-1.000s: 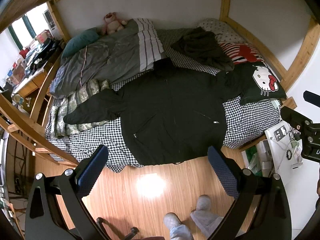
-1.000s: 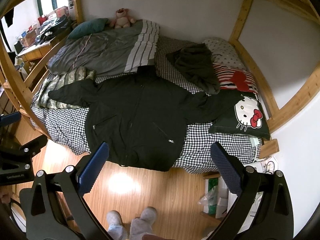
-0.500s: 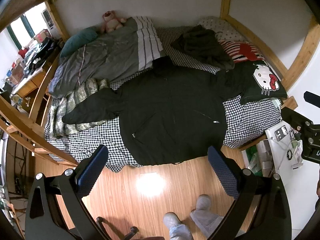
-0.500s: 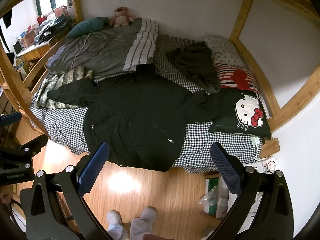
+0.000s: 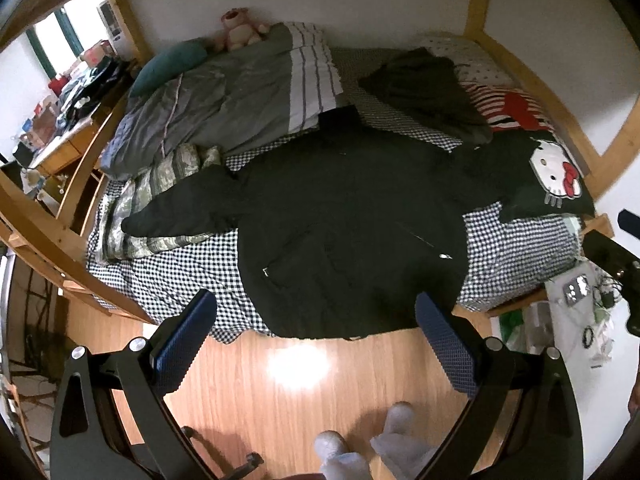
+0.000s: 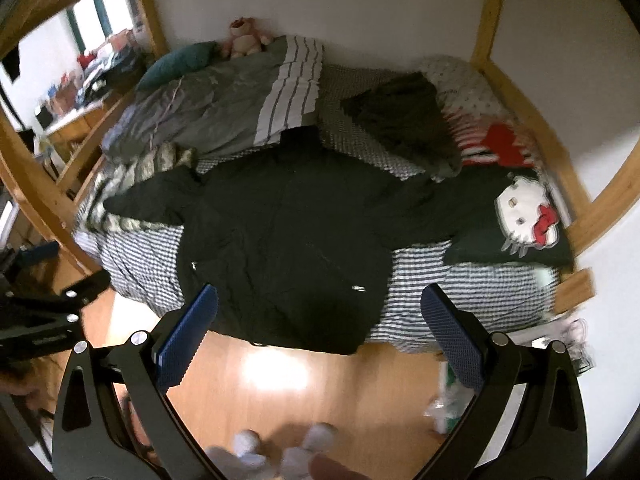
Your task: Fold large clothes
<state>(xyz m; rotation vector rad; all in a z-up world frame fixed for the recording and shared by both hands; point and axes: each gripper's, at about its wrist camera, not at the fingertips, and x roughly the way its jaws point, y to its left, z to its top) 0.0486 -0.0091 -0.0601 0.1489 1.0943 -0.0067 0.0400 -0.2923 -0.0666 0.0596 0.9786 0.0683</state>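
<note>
Both wrist views: bed (image 5: 168, 280), from above.

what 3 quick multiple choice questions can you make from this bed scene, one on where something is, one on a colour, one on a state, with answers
1. Where does the pink plush toy sit?
A. on the wooden floor
B. at the far side of the bed by the wall
C. on the black jacket

2. What colour is the bow on the cat-face pillow?
A. red
B. blue
C. yellow

3. How is the black jacket lying?
A. folded into a small square
B. rolled into a ball
C. spread flat, sleeves out to both sides

Answers:
1 B, it rests beside the teal pillow against the wall.
2 A, the bow shows red in both views.
3 C, both sleeves stretch out and no fold shows; the left gripper and right gripper are open, off the jacket.
</note>
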